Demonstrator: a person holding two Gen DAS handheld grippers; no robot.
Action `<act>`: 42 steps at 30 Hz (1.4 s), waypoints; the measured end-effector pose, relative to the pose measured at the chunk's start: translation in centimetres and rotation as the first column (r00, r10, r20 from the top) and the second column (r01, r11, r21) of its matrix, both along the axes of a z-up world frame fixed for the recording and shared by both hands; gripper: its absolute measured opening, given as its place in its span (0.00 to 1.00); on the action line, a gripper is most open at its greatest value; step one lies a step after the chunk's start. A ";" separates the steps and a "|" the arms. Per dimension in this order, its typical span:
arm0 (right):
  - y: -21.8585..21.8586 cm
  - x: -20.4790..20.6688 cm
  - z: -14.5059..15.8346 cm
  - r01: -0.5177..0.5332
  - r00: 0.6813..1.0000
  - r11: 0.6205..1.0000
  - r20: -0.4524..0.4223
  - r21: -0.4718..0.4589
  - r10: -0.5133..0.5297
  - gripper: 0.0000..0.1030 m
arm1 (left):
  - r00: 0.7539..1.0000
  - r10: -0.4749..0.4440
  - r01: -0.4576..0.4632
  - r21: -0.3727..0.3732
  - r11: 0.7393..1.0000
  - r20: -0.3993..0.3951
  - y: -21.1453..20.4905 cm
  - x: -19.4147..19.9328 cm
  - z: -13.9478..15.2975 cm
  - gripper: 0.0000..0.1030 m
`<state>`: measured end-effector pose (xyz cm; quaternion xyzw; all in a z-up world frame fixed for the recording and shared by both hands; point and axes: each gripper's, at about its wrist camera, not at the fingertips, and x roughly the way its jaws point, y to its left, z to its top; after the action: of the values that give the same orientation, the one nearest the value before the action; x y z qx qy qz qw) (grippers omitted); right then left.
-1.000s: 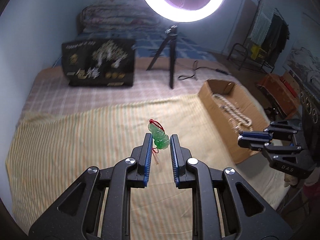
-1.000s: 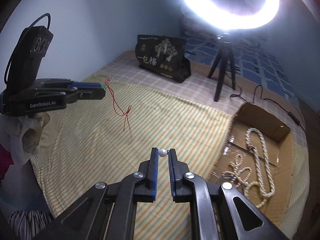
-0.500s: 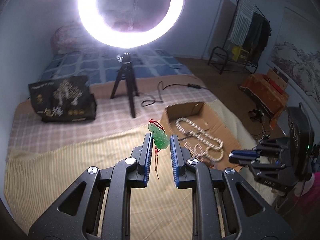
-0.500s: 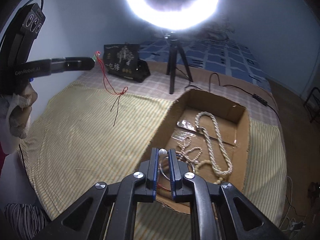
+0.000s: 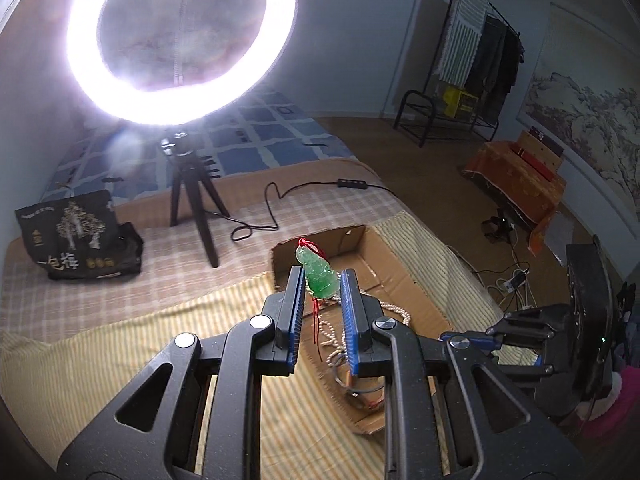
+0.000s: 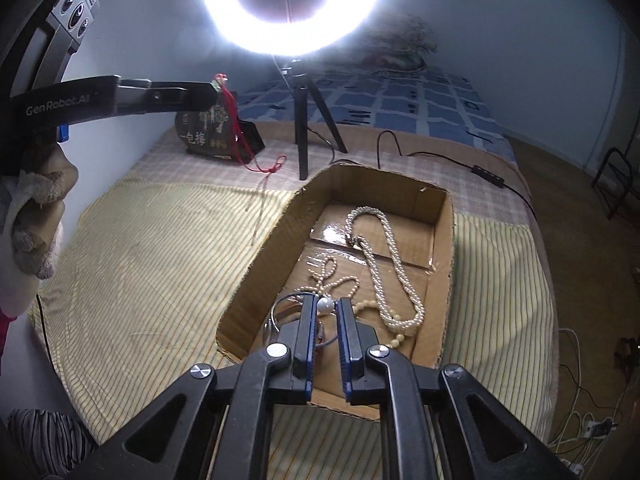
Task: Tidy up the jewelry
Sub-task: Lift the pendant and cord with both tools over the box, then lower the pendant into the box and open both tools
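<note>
L gripper point(image 5: 319, 286) clamps jade pendant point(image 5: 319, 276) mid-frame, red cord point(image 5: 317, 326) dangling over box point(image 5: 400, 276). R gripper point(image 6: 325, 307) pinches pearl point(image 6: 325, 305) (wire trailing, lower centre) above box. Jade: hard, slick, chip-prone, grip flat faces. Cord limp, snags. Pearl light, rolls.

**What the two views do not show fully**

The near end of the cardboard box point(image 5: 404, 280) is hidden behind the left gripper point(image 5: 320, 288). In the right wrist view, the thin bracelets point(image 6: 280, 312) at the box's near left corner are partly covered by the right gripper point(image 6: 325, 306), and their number is unclear. The green pendant point(image 6: 216, 87) is too small there to read. The ring light point(image 6: 292, 4) is cut by the top edge.
</note>
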<state>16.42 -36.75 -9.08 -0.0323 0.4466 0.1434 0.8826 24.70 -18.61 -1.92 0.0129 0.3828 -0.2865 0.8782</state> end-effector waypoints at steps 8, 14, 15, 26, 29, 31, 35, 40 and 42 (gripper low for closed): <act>-0.7 0.1 -0.6 0.049 0.999 0.999 -0.005 -0.006 -0.049 0.07 | 1.000 -0.002 0.002 0.015 1.000 -0.010 -2.7 0.3 -1.6 0.16; -1.1 -0.1 -1.2 0.056 0.998 0.998 -0.005 -0.007 -0.056 0.08 | 1.000 -0.008 0.009 0.043 0.999 -0.008 -4.3 0.1 -3.0 0.16; -1.2 -0.1 -1.3 0.056 0.998 0.998 -0.006 -0.009 -0.056 0.07 | 1.000 -0.009 0.010 0.047 0.999 -0.007 -4.5 0.1 -3.2 0.16; -1.1 -0.2 -1.8 0.048 0.999 0.999 -0.010 -0.010 -0.048 0.10 | 0.999 -0.022 0.023 0.058 0.998 -0.026 -5.6 0.2 -4.6 0.16; -0.9 -0.2 -1.7 0.051 0.999 0.999 0.000 -0.008 -0.051 0.25 | 0.999 -0.026 0.027 0.060 0.998 -0.024 -5.7 0.1 -4.6 0.16; -0.8 -0.2 -1.6 0.052 0.999 0.999 0.011 -0.009 -0.051 0.29 | 0.999 -0.030 0.030 0.065 0.997 -0.015 -5.8 0.0 -4.5 0.16; -0.5 -0.3 -1.5 0.051 0.998 0.998 0.021 -0.021 -0.051 0.46 | 0.999 -0.032 0.033 0.074 0.997 -0.008 -5.8 -0.2 -4.6 0.17; -0.2 -0.7 -1.1 0.060 0.997 0.998 0.049 -0.033 -0.058 0.62 | 1.000 -0.028 0.028 0.080 0.996 0.007 -5.6 -0.5 -4.2 0.40; -0.2 -0.7 -1.0 0.064 0.997 0.997 0.055 -0.043 -0.061 0.69 | 0.999 -0.025 0.023 0.077 0.997 0.024 -5.5 -0.8 -3.9 0.48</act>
<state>15.70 -36.96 -10.13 -0.0419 0.4268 0.1046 0.8973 23.92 -24.13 -5.86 0.0550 0.3825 -0.2819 0.8782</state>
